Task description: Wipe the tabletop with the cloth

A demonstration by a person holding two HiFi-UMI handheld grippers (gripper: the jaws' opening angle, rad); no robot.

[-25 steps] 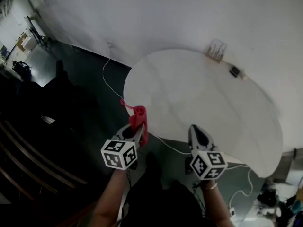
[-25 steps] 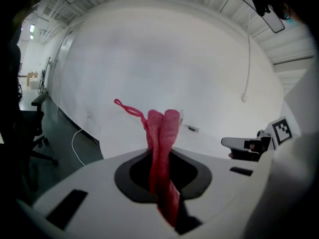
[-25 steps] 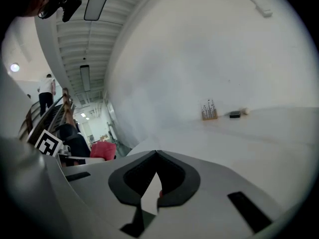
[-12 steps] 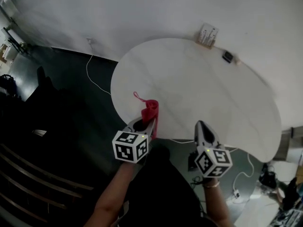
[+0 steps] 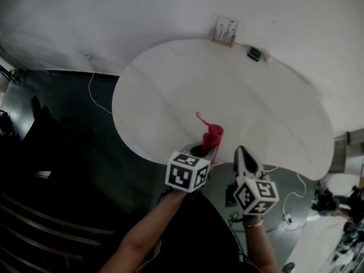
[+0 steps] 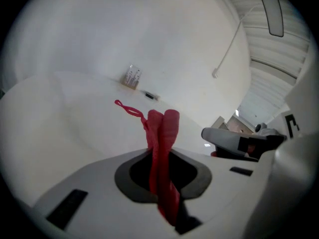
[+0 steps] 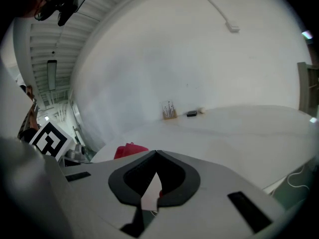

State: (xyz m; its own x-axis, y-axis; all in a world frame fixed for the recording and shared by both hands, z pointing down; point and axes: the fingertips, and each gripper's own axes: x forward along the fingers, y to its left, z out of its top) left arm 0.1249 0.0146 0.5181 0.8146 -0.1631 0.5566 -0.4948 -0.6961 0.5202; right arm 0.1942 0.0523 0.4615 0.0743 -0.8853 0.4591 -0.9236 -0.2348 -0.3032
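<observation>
A red cloth [image 5: 212,136] hangs bunched from my left gripper [image 5: 209,149], which is shut on it just above the near part of the round white tabletop [image 5: 256,95]. In the left gripper view the cloth [image 6: 162,133] stands up between the jaws of that gripper [image 6: 160,156], a thin loop trailing off to the left. My right gripper [image 5: 242,153] is shut and empty at the table's near edge, just right of the left one. In the right gripper view, the cloth [image 7: 130,151] shows to the left of that gripper [image 7: 156,154].
A small card stand [image 5: 226,30] and a dark little object [image 5: 253,53] sit at the table's far edge against the white wall. White cables [image 5: 94,90] lie on the dark floor to the left, and a cable [image 5: 296,193] lies below the table's right side.
My left gripper has carried the cloth to the right, from beside the table's left edge to over its near part, close to the right gripper. The right gripper has barely moved.
</observation>
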